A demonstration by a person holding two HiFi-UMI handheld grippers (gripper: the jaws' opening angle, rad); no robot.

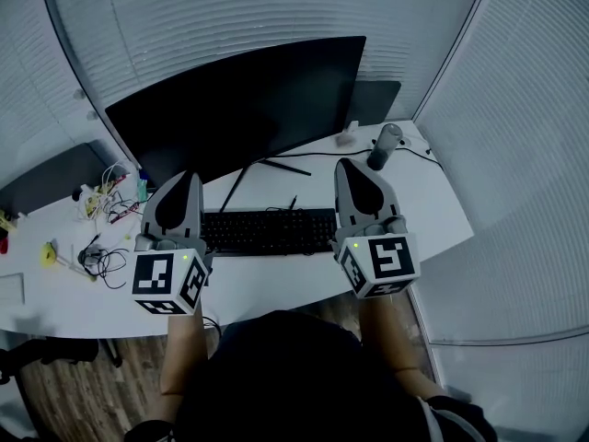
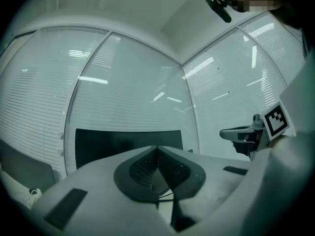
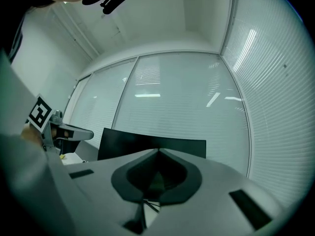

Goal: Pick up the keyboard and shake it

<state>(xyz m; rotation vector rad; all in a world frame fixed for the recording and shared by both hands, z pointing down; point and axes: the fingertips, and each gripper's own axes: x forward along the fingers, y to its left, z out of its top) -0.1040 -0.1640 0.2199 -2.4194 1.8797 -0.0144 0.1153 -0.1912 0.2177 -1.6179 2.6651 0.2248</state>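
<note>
A black keyboard (image 1: pixel 269 231) lies on the white desk (image 1: pixel 276 284) in front of the monitor, seen in the head view. My left gripper (image 1: pixel 189 180) hovers over the keyboard's left end and my right gripper (image 1: pixel 345 166) over its right end. Both point away from me and tilt upward. In the left gripper view the left gripper (image 2: pixel 157 149) has its jaws pressed together with nothing between them. The right gripper (image 3: pixel 158 151) looks the same in the right gripper view. Neither gripper view shows the keyboard.
A wide dark monitor (image 1: pixel 248 109) stands behind the keyboard on a thin stand. A dark cylinder (image 1: pixel 384 145) sits at the back right. Tangled cables (image 1: pixel 103 203) and a yellow object (image 1: pixel 46 253) lie at the left. Blinds cover the walls around the desk.
</note>
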